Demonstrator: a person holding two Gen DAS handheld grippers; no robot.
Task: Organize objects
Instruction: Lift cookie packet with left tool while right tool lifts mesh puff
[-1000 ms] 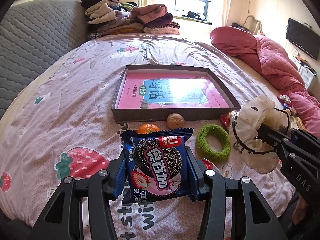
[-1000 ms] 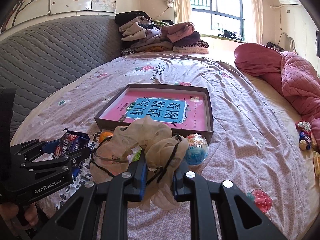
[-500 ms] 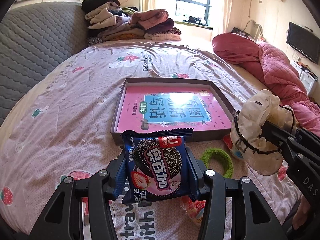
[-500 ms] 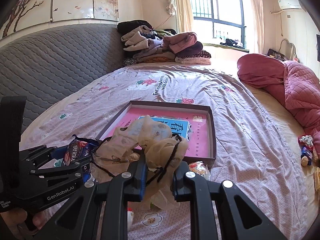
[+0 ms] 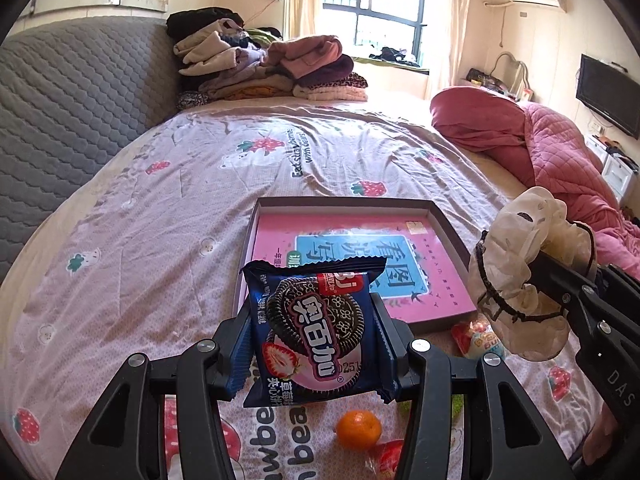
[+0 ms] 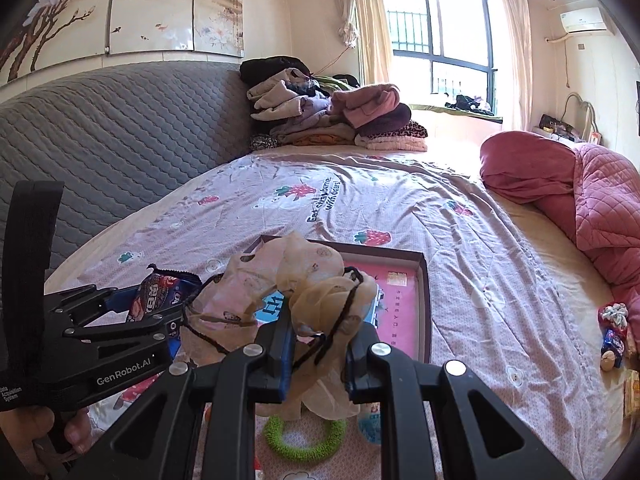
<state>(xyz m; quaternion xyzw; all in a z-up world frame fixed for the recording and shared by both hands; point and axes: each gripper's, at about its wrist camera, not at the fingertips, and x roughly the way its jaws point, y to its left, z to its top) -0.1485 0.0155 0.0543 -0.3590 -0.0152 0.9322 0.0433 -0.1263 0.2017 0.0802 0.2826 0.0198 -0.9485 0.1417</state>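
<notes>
My left gripper (image 5: 314,336) is shut on a blue Oreo cookie packet (image 5: 316,332), held upright above the bed, just before the near edge of a shallow brown box (image 5: 452,232) with a pink book in it. My right gripper (image 6: 318,340) is shut on a beige scrunchie with black trim (image 6: 296,288), held above the box's (image 6: 426,300) near side. The scrunchie (image 5: 520,280) also shows at the right in the left wrist view. The packet (image 6: 160,292) shows at the left in the right wrist view.
On the strawberry bedsheet lie an orange (image 5: 358,429), a green ring (image 6: 304,438) and small snack packets (image 5: 478,338). Folded clothes (image 5: 272,64) are piled at the far end. A red quilt (image 5: 560,152) lies at the right. A grey padded headboard (image 5: 72,92) runs along the left.
Both grippers have risen and moved forward toward the box with their loads. The orange and green ring have slid toward the bottom of the views.
</notes>
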